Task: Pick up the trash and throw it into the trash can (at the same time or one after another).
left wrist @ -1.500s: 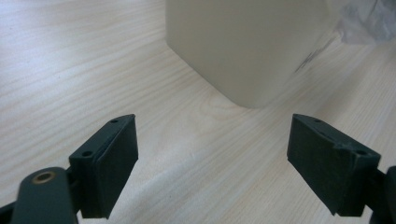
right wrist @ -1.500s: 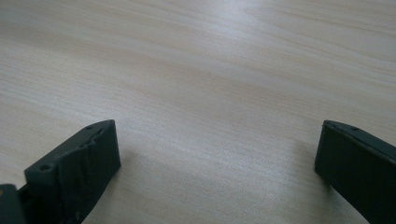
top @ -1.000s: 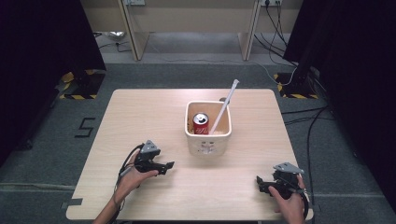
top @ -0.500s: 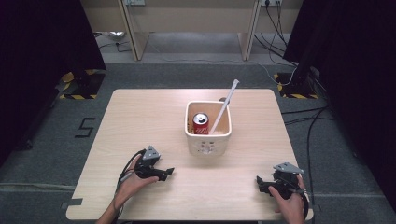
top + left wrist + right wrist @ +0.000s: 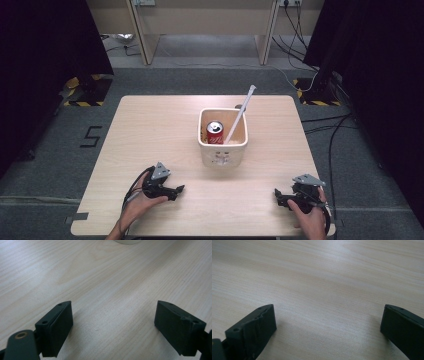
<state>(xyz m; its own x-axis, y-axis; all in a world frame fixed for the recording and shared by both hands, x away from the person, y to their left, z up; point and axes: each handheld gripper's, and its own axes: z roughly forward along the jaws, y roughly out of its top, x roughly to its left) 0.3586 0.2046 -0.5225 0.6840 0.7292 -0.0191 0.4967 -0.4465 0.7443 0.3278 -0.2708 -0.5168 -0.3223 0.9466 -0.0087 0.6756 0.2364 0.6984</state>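
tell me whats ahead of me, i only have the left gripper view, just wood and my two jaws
Observer: In the high view a cream tub stands mid-table, ahead and to the right of your left gripper.
Operator: anything in it
Observer: A red can stands upright inside, toward the tub's left side.
Operator: just the can?
Observer: No, a white straw leans in the tub beside the can, its top sticking out past the far rim.
Operator: wheres my other gripper
Observer: The right gripper rests near the table's front right corner, jaws wide apart on bare wood in its own view.
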